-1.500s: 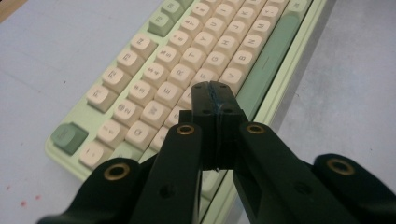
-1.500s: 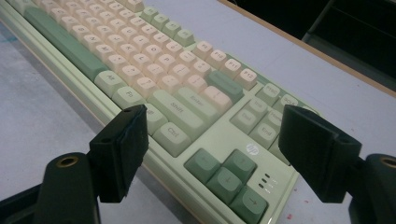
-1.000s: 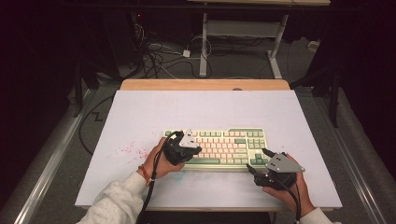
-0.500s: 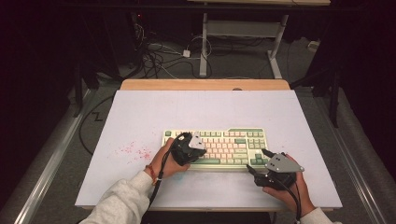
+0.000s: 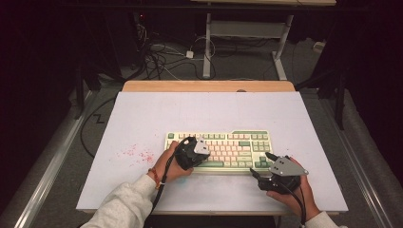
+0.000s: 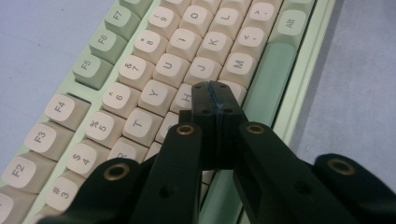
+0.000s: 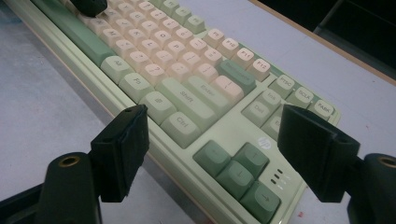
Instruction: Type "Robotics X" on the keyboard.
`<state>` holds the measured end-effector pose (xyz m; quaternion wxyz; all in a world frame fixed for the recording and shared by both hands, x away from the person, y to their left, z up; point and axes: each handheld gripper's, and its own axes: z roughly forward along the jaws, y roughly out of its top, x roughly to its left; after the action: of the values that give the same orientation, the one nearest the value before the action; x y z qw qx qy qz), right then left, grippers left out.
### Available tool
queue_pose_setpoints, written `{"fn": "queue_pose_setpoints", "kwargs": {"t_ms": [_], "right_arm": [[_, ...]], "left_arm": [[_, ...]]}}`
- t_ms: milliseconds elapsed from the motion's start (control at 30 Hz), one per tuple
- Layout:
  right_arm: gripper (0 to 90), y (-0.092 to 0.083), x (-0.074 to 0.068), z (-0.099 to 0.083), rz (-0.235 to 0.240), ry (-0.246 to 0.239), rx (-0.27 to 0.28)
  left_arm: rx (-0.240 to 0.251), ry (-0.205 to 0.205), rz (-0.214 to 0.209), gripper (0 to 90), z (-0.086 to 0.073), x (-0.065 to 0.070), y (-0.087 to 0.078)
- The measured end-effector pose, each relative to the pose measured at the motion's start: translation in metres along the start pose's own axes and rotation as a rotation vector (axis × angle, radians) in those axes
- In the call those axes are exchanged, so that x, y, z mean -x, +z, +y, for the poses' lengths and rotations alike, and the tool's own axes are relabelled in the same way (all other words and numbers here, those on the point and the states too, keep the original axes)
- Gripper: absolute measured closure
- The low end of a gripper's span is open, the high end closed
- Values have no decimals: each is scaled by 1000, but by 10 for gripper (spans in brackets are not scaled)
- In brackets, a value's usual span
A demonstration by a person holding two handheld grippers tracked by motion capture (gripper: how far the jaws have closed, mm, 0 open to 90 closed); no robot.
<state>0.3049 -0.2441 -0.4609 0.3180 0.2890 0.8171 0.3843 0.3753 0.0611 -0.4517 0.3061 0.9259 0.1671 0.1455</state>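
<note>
Green-and-cream keyboard (image 5: 218, 148) lies near the front edge of the white worktop (image 5: 142, 118), a little right of its middle. I have my left gripper (image 6: 215, 95) with its fingers pressed together, tips down on the H key (image 6: 186, 99). My right gripper (image 7: 210, 149) hovers spread wide beside the keyboard's front right corner, pinching nothing.

Keyboard (image 6: 154, 79) ran off the left gripper view's top and left edges, closed left gripper (image 6: 215, 95) covered the keys beneath its tip, keyboard's left end was cut at the right gripper view's upper left, keycap legends (image 5: 228, 149) too small from above.
</note>
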Motion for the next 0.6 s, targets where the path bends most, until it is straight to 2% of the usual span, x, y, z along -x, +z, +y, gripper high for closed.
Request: {"fn": "queue_pose_setpoints", "kwargs": {"t_ms": [300, 367, 600], "right_arm": [[252, -1, 1, 0, -5, 3, 7], [252, -1, 1, 0, -7, 6, 8], [252, -2, 2, 1, -7, 7, 7]], "left_arm": [[42, 9, 38, 859, -1, -2, -15], [58, 10, 58, 852, -2, -3, -21], [80, -3, 82, 774, -7, -7, -29]]}}
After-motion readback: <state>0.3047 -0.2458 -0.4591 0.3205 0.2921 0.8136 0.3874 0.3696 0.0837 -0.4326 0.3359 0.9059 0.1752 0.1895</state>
